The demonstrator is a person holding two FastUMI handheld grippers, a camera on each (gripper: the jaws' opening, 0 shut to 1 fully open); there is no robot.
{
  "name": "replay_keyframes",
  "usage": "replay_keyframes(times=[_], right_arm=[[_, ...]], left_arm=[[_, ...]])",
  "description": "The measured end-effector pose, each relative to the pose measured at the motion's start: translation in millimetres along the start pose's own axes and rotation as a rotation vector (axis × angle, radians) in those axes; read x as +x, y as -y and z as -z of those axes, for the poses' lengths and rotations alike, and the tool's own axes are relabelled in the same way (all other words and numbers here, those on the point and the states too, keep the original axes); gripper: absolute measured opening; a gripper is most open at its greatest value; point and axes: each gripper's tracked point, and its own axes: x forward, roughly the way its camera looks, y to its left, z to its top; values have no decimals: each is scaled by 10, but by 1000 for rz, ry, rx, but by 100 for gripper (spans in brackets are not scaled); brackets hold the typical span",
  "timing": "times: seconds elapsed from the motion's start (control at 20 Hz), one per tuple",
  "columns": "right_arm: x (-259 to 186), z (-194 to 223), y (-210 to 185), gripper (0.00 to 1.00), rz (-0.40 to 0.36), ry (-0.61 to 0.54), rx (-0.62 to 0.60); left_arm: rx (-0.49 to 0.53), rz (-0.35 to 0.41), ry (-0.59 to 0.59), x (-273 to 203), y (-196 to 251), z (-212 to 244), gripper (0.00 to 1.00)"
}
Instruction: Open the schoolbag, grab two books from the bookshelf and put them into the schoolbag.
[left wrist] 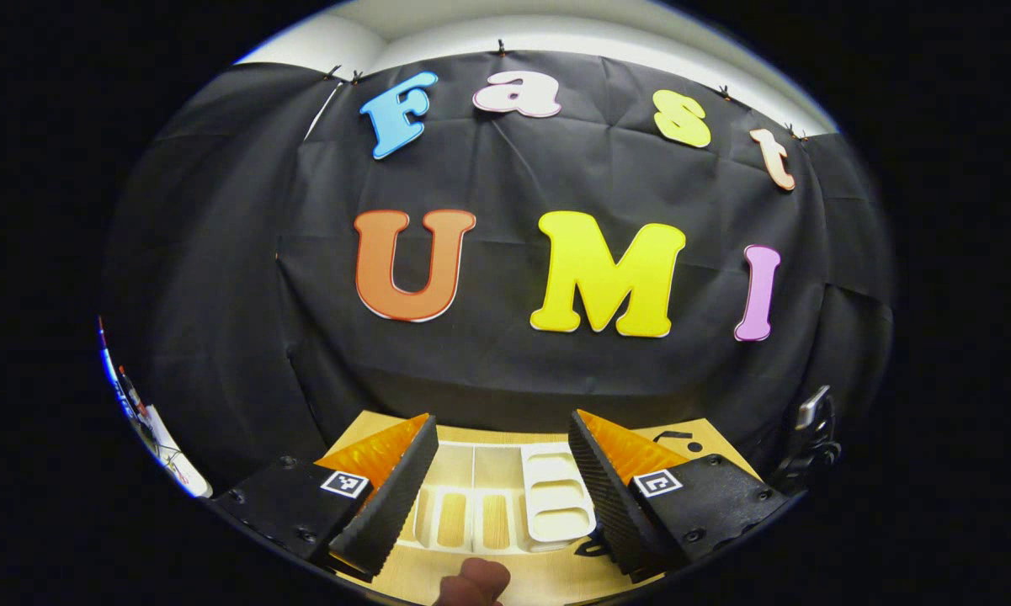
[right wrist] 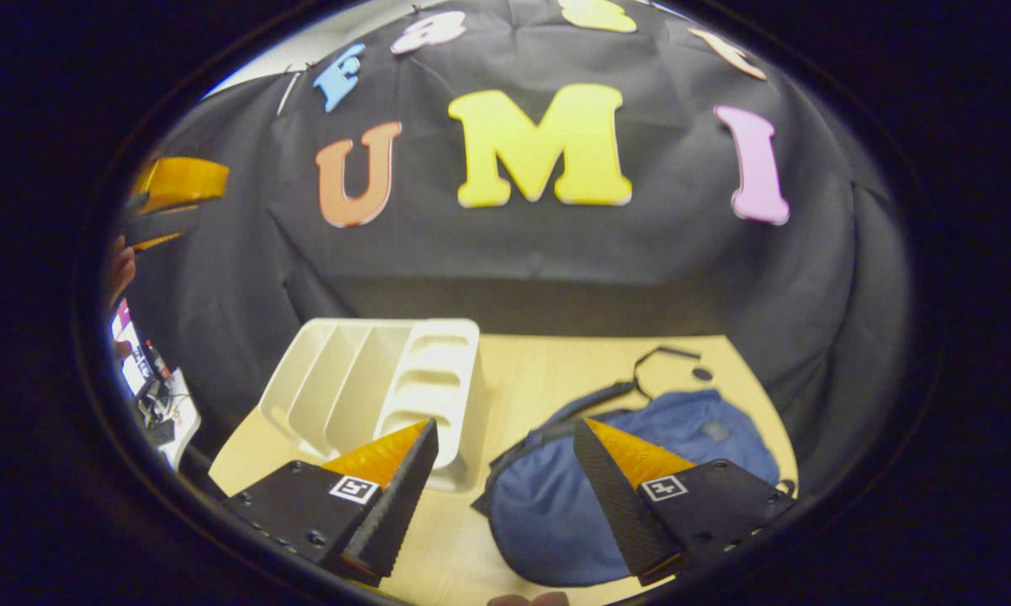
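A white bookshelf (right wrist: 379, 396) with slotted dividers stands on the wooden table (right wrist: 547, 379), and no book shows in its compartments. To its right lies a blue schoolbag (right wrist: 623, 488) with a dark strap, its opening hidden from me. My right gripper (right wrist: 505, 480) hangs open above the gap between bookshelf and schoolbag, holding nothing. In the left gripper view the bookshelf (left wrist: 505, 501) sits below and between the fingers of my left gripper (left wrist: 501, 484), which is open and holds nothing. The left gripper (right wrist: 168, 198) also appears high at the left in the right gripper view.
The black cloth wall closes off the back and sides of the table (left wrist: 522, 576). A fingertip (left wrist: 471, 582) shows at the bottom of the left gripper view. Cluttered items (right wrist: 147, 387) lie beyond the booth at the left. A dark device (left wrist: 812, 438) stands at the right edge.
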Motion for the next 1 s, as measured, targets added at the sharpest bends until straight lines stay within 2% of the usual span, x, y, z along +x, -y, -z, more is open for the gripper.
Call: replay_keyframes(times=[0.1,0.15,0.25,0.4,0.45,0.5,0.6,0.8,0.85,0.9,1.0], right_arm=[[-163,-509,60,97,36,134,-28],[-250,-722,92,97,58,201,-44],[-459,-1119,145,97,107,320,-81],[-703,-1520,160,96,148,435,-92],[-726,-1611,162,96,150,456,-80],[-766,-1675,179,93,155,471,-70],[-812,-1774,249,98,170,486,-58],[-872,-1855,281,98,177,495,-22],[-867,-1862,287,98,180,495,-19],[-881,-1869,295,98,183,496,-19],[-894,-1903,294,95,187,505,-22]], left_arm=[[0,12,45,8,52,-183,98],[4,17,66,35,74,-245,94],[13,22,99,53,98,-381,98],[37,30,143,77,154,-541,98],[50,28,153,84,168,-570,98],[60,31,161,74,181,-599,98],[68,41,168,108,305,-674,98],[25,62,170,66,414,-667,100],[11,70,163,51,448,-639,98],[4,69,160,58,454,-616,100],[0,54,158,67,423,-608,98]])
